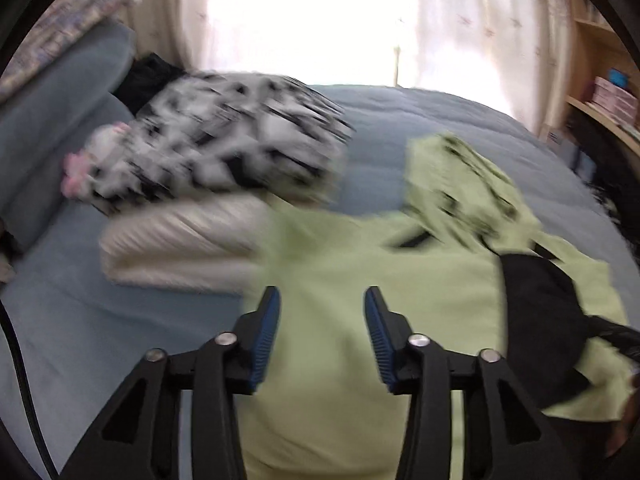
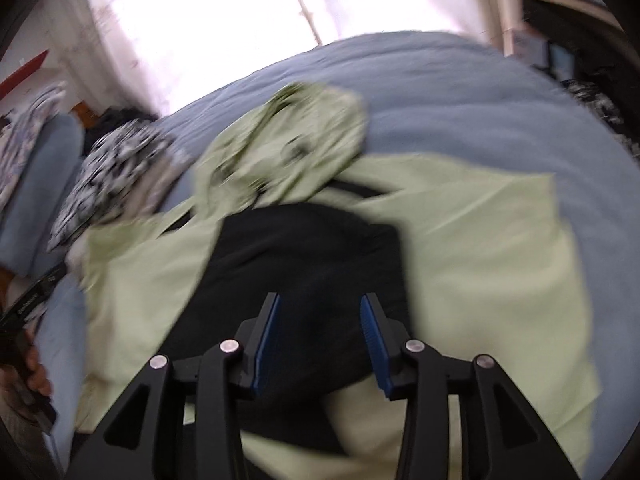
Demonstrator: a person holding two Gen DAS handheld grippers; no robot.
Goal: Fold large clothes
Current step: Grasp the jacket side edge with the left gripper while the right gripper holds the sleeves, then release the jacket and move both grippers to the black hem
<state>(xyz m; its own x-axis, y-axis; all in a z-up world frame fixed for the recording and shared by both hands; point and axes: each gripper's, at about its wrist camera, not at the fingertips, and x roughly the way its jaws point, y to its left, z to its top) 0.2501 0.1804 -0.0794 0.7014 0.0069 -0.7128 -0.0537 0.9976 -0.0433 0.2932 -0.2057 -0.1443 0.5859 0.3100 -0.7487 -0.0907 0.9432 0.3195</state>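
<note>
Two grippers hover over a pale green garment (image 2: pixel 480 248) spread flat on a blue-grey bed (image 2: pixel 460 92). In the right wrist view the garment's long axis runs from the lower centre of the frame up toward the upper left, where its crumpled hood end (image 2: pixel 288 140) points at the bright curtained window (image 2: pixel 208 8). A black panel (image 2: pixel 304 264) of fabric lies across its middle. The right gripper (image 2: pixel 319 312) has its jaws apart, holding nothing, with the black panel directly ahead between them. In the left wrist view the left gripper (image 1: pixel 322 306) also has its jaws apart and empty, with plain green cloth (image 1: pixel 332 280) filling the gap. At centre left of that frame lie a folded white piece (image 1: pixel 180 240) and a black-and-white patterned piece (image 1: pixel 224 140). Both views are blurred.
</note>
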